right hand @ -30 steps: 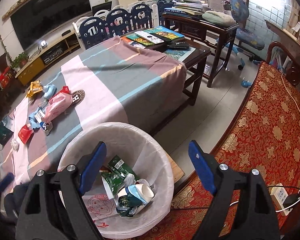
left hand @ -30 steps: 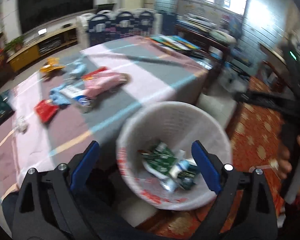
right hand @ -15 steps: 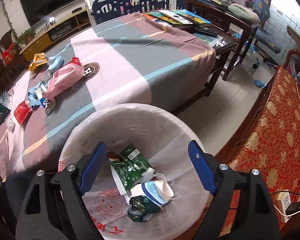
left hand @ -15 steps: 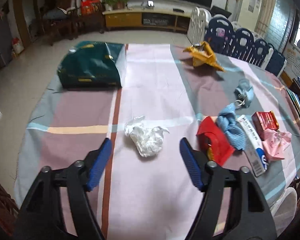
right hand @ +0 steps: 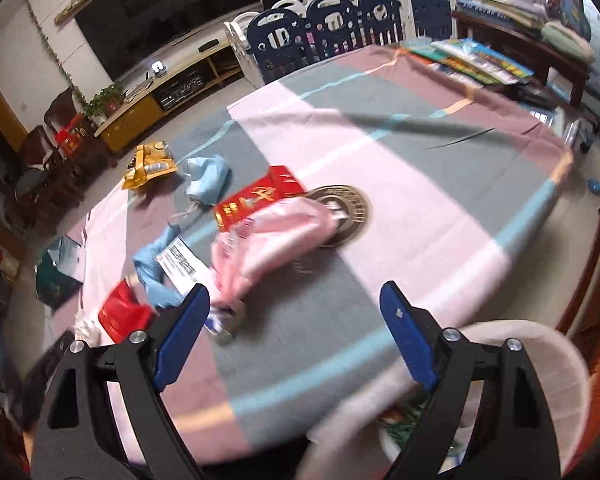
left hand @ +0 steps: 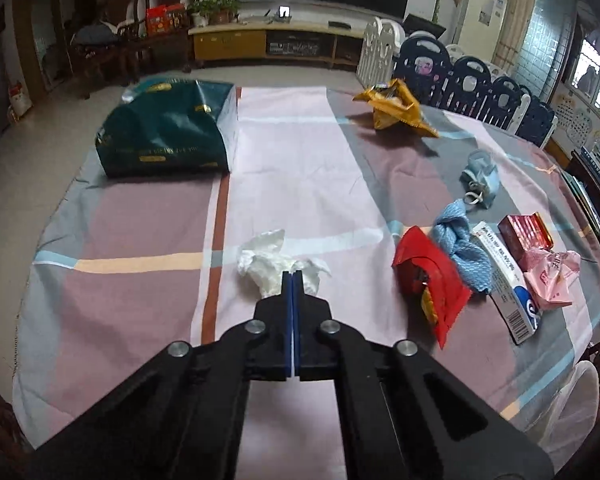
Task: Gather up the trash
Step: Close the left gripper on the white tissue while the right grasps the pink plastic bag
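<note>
Both blue pads of the left gripper (left hand: 291,276) are pressed together on the crumpled white tissue (left hand: 278,266), which lies on the striped tablecloth (left hand: 300,168). From the right wrist, the right gripper (right hand: 294,312) is spread and opening, empty, above the blurred, seemingly pink bag (right hand: 268,236); the white bin (right hand: 540,360) sits below.

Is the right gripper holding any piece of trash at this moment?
No: in the right wrist view the right gripper has its blue fingers spread wide with only the tablecloth visible between them.
</note>
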A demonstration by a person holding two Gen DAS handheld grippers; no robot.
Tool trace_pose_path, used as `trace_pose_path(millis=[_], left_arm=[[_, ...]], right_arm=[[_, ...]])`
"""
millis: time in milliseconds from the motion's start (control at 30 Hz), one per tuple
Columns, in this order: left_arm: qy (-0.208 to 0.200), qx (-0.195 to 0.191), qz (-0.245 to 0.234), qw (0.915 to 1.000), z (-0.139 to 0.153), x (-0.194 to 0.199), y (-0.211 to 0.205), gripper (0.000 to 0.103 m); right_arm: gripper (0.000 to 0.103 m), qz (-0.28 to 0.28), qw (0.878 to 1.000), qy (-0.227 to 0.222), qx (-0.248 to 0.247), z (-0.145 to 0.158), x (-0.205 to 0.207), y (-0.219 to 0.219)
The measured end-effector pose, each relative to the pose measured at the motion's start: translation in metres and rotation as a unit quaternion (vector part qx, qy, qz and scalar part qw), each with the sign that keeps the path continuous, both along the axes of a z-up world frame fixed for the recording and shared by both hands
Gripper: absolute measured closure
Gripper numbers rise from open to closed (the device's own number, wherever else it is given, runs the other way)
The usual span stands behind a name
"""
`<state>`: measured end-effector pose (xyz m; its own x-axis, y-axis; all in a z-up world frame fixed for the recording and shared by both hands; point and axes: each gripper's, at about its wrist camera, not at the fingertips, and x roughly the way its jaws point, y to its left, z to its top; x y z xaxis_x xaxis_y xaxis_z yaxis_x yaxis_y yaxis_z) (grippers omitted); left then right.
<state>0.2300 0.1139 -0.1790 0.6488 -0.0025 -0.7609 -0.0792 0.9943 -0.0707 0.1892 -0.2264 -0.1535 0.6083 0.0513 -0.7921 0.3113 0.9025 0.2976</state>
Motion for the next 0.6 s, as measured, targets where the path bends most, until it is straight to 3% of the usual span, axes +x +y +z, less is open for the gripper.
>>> trace_pose_path(millis=[233, 267, 300, 400, 600], left_arm=[[-0.027, 0.053, 0.029, 0.9978, 0.042, -0.059, -0.004, 0.102], [-0.028, 0.054, 0.031, 0.9977, 0.046, -0.065, -0.004, 0.102], [-0.029, 0.053, 0.032, 0.9977, 0.051, -0.071, -0.004, 0.102], [-0.036, 0.048, 0.032, 0.9976, 0.065, -0.086, -0.005, 0.102], [-0.047, 0.055, 0.022, 0.9972, 0.086, -0.106, -0.018, 0.102]], right_arm=[[0.019, 0.025, 0.997, 0.065, -0.029, -0.037, 0.060, 0.038], [0.035, 0.031, 0.997, 0.069, -0.031, -0.041, 0.062, 0.041], [0.061, 0.038, 0.996, 0.077, -0.037, -0.044, 0.063, 0.044], [0.088, 0.057, 0.995, 0.077, -0.031, -0.044, 0.055, 0.047], [0.093, 0.072, 0.995, 0.038, -0.054, -0.013, 0.013, 0.045]])
